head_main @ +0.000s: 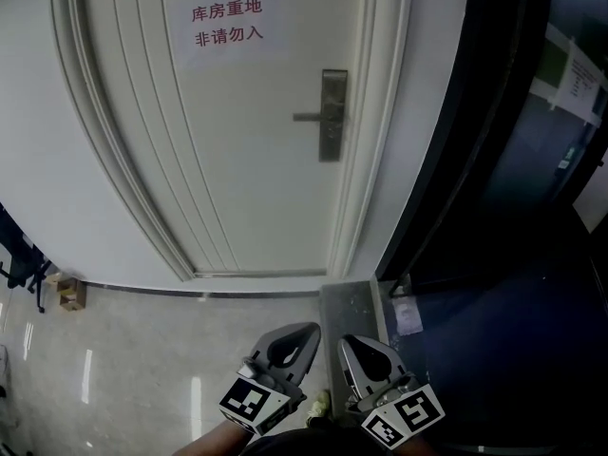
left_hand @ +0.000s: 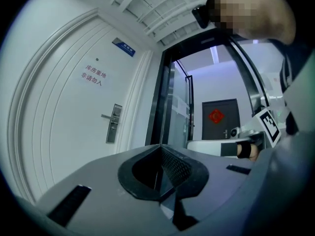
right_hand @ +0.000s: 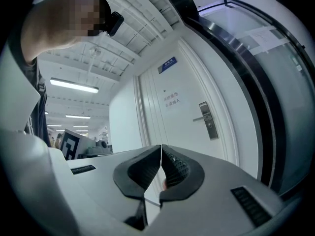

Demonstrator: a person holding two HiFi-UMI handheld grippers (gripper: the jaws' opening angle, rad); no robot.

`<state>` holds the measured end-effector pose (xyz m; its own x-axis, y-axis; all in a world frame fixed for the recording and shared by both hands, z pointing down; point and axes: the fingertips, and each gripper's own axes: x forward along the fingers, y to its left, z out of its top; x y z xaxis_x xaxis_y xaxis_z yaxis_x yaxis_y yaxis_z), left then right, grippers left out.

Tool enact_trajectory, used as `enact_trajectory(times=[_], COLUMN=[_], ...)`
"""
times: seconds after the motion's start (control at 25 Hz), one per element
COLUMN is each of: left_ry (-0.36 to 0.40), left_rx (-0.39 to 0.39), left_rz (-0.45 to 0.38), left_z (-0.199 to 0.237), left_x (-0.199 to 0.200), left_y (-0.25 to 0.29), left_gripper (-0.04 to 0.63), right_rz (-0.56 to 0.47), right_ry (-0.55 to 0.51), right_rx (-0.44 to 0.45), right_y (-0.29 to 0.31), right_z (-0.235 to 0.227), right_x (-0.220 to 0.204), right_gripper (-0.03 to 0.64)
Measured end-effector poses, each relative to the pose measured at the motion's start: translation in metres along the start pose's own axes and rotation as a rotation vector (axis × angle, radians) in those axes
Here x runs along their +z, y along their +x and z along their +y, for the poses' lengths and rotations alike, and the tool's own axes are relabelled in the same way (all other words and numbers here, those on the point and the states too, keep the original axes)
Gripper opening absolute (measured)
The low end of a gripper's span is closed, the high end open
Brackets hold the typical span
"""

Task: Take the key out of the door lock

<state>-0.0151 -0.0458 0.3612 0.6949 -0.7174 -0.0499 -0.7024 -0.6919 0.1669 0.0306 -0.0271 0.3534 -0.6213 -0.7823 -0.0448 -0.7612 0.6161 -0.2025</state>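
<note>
A white door point(head_main: 237, 141) stands ahead with a metal lock plate point(head_main: 332, 115) and a lever handle point(head_main: 306, 117) on its right side. The plate also shows in the left gripper view point(left_hand: 114, 123) and the right gripper view point(right_hand: 208, 120). A key is too small to make out in any view. Both grippers hang low by the person's body, far from the lock. The left gripper point(head_main: 294, 342) has its jaws together with nothing between them point(left_hand: 159, 154). The right gripper point(head_main: 366, 357) is likewise shut and empty point(right_hand: 161, 155).
A paper notice point(head_main: 228, 22) with red characters is taped high on the door. A dark glass partition point(head_main: 475, 141) stands right of the door frame. A small cardboard box point(head_main: 70, 293) sits on the glossy tiled floor at the left, by a black stand point(head_main: 21, 264).
</note>
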Motion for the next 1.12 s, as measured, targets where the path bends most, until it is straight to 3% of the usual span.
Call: enact_trajectory(times=[0.48,0.8,1.12], left_ry=[0.007,0.075,0.155], left_rx=[0.055,0.076,0.047], left_rz=[0.003,-0.007,-0.033], left_z=[0.046,0.090,0.142], left_x=[0.007,0.019,0.036], left_y=[0.105,0.156,0.220], left_gripper=[0.006,0.006,0.006], right_rz=[0.001,0.003,0.002], right_ry=[0.017,0.029,-0.001], right_rx=[0.015,-0.005,-0.029], right_y=[0.040,0.067,0.118], right_z=[-0.100,-0.141,-0.179], right_x=[0.023,0.026,0.034], right_gripper=[0.017,0.017,0.017])
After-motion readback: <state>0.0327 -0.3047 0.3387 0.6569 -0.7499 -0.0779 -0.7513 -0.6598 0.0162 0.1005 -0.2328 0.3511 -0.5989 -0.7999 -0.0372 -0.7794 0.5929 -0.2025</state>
